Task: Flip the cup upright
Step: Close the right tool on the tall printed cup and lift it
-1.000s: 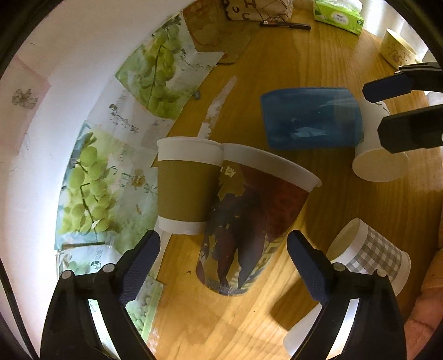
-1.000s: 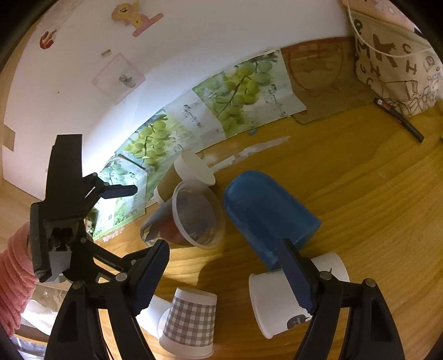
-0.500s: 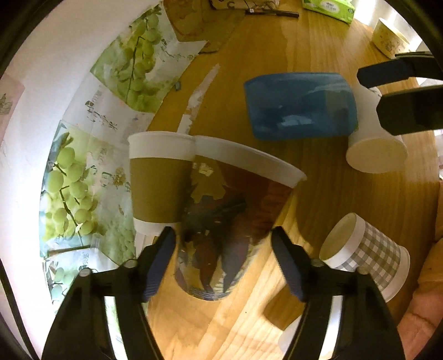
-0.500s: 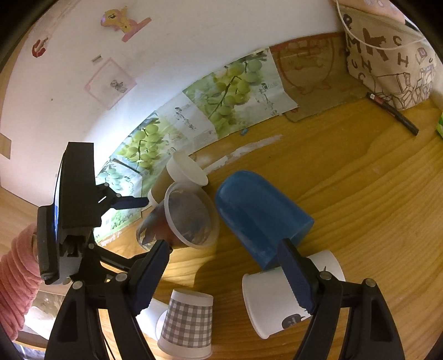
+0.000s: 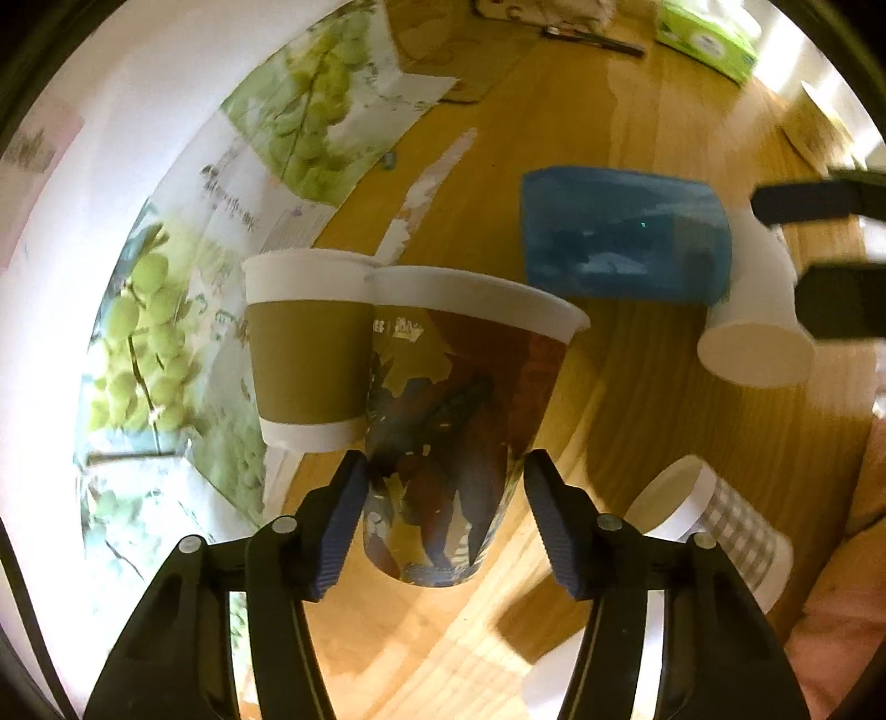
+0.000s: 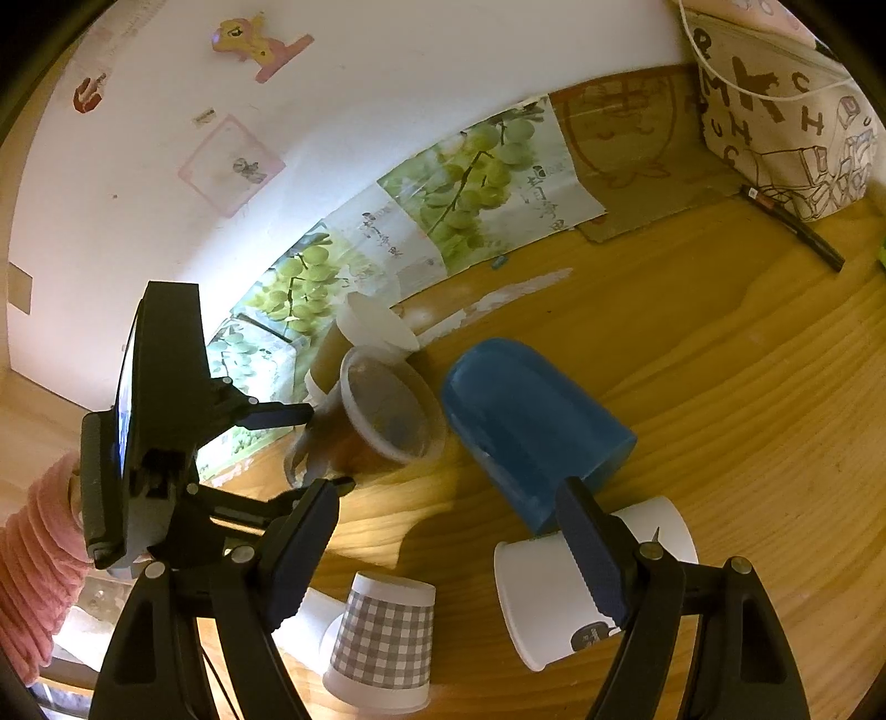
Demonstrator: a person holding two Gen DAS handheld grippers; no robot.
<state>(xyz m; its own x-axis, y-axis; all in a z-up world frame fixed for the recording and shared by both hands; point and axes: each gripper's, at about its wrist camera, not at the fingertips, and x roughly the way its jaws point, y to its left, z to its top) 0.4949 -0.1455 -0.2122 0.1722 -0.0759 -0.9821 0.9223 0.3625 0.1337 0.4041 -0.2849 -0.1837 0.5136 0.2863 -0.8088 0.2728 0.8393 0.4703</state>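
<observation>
A printed paper cup, dark red and blue, lies on its side on the wooden table, mouth facing away from my left gripper; it also shows in the right wrist view. My left gripper straddles its base end, fingers close on both sides, a small gap on the right. A brown-sleeved cup lies touching it on the left. My right gripper is open and empty, above a white cup on its side.
A blue plastic cup lies on its side mid-table. A grey checked cup stands mouth down near the front. Grape posters line the wall. A lettered bag, pen and green tissue pack lie at the back.
My left gripper has moved forward over the printed cup's base and its fingers have narrowed around it. The right gripper has drifted slightly, still open.
</observation>
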